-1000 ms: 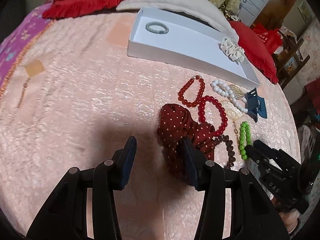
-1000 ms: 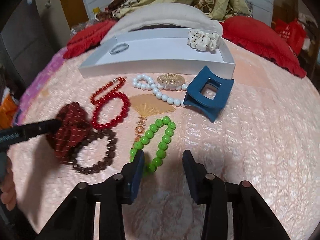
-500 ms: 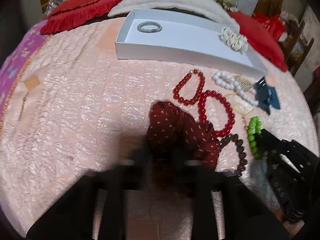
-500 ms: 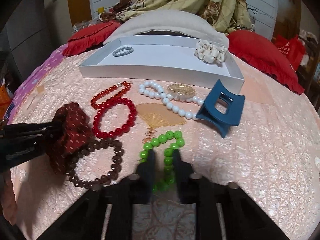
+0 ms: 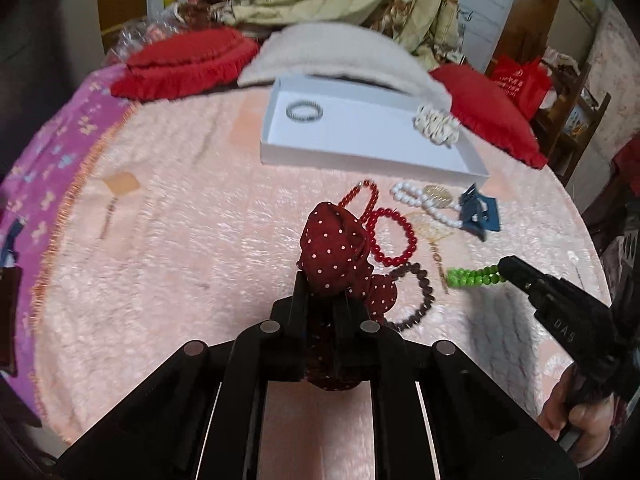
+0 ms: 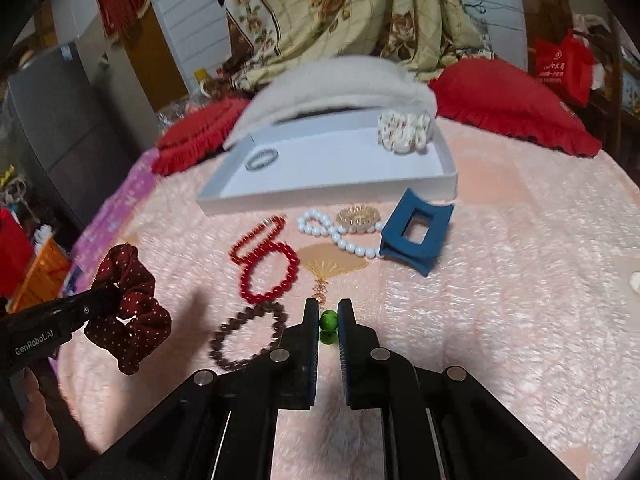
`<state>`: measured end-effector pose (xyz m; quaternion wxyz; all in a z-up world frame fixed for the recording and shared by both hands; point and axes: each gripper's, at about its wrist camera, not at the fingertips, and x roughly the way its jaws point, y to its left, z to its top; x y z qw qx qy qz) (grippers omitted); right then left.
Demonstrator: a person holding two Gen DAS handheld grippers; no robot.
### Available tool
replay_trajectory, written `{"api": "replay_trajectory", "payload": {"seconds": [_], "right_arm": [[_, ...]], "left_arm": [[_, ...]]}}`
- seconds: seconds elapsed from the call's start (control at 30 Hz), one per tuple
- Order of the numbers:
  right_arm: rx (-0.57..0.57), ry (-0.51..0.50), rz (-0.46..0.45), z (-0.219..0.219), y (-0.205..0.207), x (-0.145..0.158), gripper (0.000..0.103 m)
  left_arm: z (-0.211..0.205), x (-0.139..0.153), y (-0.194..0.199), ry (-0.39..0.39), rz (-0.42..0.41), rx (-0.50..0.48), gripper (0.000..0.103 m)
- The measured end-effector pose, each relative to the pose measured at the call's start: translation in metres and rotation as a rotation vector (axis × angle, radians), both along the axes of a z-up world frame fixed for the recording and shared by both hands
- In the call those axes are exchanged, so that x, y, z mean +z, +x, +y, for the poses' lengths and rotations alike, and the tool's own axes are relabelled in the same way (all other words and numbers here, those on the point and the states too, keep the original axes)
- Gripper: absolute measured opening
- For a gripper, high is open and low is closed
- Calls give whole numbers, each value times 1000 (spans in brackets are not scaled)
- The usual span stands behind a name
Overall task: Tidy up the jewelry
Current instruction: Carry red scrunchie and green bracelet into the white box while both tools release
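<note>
Both just closed and lifted: left hand-held gripper (image 5: 320, 300) pinches the red dotted scrunchie (image 5: 335, 252), right hand-held gripper (image 6: 329, 316) the green bead bracelet (image 5: 474, 276), seemingly clear of the bed, white tray (image 6: 328, 196) next.

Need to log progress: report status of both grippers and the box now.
Left gripper shut on red scrunchie, lifted. Right gripper shut on green bracelet. White box ahead, path clear.

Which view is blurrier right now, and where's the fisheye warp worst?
Left wrist view: motion smear on the white tray and grey pillow; scrunchie sharp. Right wrist view: milder blur on the pillow. Both bend hardest at the dark rims.
</note>
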<state>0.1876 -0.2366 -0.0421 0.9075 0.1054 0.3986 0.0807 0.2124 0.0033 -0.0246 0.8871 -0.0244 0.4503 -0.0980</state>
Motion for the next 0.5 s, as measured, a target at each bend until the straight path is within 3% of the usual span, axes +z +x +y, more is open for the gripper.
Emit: {"api": "replay_trajectory", "payload": {"seconds": [0.5], "right_arm": [[33, -19, -175, 1, -63, 108, 9]], "left_arm": [[8, 102, -75, 3, -192, -46, 8]]}}
